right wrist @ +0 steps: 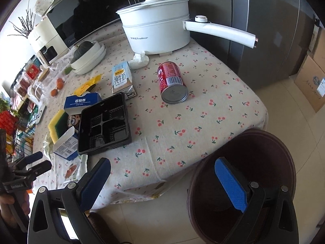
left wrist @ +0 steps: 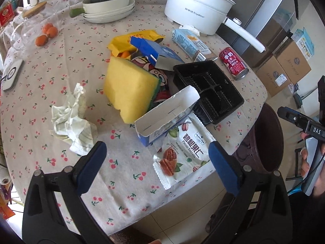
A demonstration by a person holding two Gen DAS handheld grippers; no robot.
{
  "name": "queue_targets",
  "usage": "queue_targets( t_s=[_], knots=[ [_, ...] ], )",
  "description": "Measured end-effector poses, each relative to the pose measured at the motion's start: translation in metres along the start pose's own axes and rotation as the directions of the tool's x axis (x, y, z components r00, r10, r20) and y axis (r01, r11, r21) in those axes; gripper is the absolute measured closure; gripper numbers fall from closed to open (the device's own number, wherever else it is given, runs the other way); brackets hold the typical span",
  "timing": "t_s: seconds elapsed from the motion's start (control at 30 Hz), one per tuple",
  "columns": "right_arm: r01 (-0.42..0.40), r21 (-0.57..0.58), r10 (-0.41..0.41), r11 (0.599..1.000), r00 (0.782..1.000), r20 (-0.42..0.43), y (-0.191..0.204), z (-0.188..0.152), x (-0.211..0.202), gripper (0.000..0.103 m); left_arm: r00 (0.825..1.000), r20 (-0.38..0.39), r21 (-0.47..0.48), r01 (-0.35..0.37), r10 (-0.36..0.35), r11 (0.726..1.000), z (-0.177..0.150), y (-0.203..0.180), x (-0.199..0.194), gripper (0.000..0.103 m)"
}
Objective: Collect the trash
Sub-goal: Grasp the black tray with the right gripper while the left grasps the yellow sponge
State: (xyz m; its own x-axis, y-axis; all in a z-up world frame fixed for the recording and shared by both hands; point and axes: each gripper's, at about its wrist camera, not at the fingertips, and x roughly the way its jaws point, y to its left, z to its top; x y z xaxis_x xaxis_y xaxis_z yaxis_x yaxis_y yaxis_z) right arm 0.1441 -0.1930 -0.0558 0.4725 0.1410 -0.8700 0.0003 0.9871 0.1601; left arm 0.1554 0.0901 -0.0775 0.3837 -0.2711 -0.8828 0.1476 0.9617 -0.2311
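- Left hand-held gripper (left wrist: 157,160) hovering low over the near edge of the surface (left wrist: 121,183), fingers spread wide, nothing between them.
- Just ahead of its right finger: pecan kernels packet (left wrist: 180,154), lying flat at the surface edge, partly under a torn blue-and-white carton (left wrist: 166,113).
- Left of that: crumpled paper wrapper (left wrist: 71,120), near the left fingertip.
- Behind the carton: yellow sponge (left wrist: 130,87) leaning on printed wrappers; black plastic tray (left wrist: 209,89) to the right, touching the carton.
- Farther back: milk carton (left wrist: 191,42) on its side, red drink can (left wrist: 233,63) on its side near the right edge.
- Right hand-held gripper (right wrist: 162,179) held off the surface corner, fingers released and wide apart, empty.
- Dark brown bin (right wrist: 249,174) below the right finger, beside the surface corner, mouth open.
- Bare cherry-print cloth between the can (right wrist: 172,83) and the near edge; clutter crowded toward the left side.
- White electric pot (right wrist: 158,32) at the back, handle overhanging the edge.
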Motion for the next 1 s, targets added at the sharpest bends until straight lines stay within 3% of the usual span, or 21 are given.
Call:
queue_targets(
  t_s=[0.17, 0.33, 0.37, 0.43, 0.53, 0.87, 1.0],
  knots=[
    [0.001, -0.032, -0.002, 0.999, 1.0, -0.028, 0.011, 0.01, 0.018, 0.0, 1.0, 0.002, 0.043, 0.013, -0.014, 0.999, 0.003, -0.002, 0.02, 0.01],
    [-0.016, -0.037, 0.014, 0.999, 0.998, -0.062, 0.025, 0.016, 0.038, 0.0, 0.999, -0.023, 0.009, 0.026, -0.026, 1.0, 0.009, 0.005, 0.031, 0.045],
    [-0.017, -0.037, 0.015, 0.999, 0.998, -0.068, 0.027, 0.017, 0.041, 0.0, 0.999, -0.024, -0.001, 0.023, -0.023, 1.0, 0.009, 0.006, 0.031, 0.048],
    [-0.019, -0.033, 0.016, 0.999, 0.996, -0.082, 0.032, 0.018, 0.048, 0.0, 0.999, -0.026, -0.024, 0.033, -0.034, 0.999, 0.008, 0.012, 0.03, 0.068],
    [-0.015, -0.026, 0.013, 1.0, 0.996, -0.093, 0.038, 0.02, 0.057, 0.0, 0.996, -0.021, -0.085, 0.089, -0.091, 0.992, 0.005, 0.022, 0.024, 0.071],
    [-0.031, 0.03, 0.034, 0.999, 0.993, -0.111, 0.054, 0.029, 0.08, 0.0, 0.991, 0.094, -0.107, 0.106, -0.096, 0.989, -0.005, 0.027, -0.023, 0.075],
    [-0.033, 0.006, 0.033, 0.999, 0.99, -0.134, 0.067, 0.028, 0.096, 0.001, 0.991, 0.121, -0.112, 0.075, -0.061, 0.991, -0.009, 0.031, -0.035, 0.075]
  ],
)
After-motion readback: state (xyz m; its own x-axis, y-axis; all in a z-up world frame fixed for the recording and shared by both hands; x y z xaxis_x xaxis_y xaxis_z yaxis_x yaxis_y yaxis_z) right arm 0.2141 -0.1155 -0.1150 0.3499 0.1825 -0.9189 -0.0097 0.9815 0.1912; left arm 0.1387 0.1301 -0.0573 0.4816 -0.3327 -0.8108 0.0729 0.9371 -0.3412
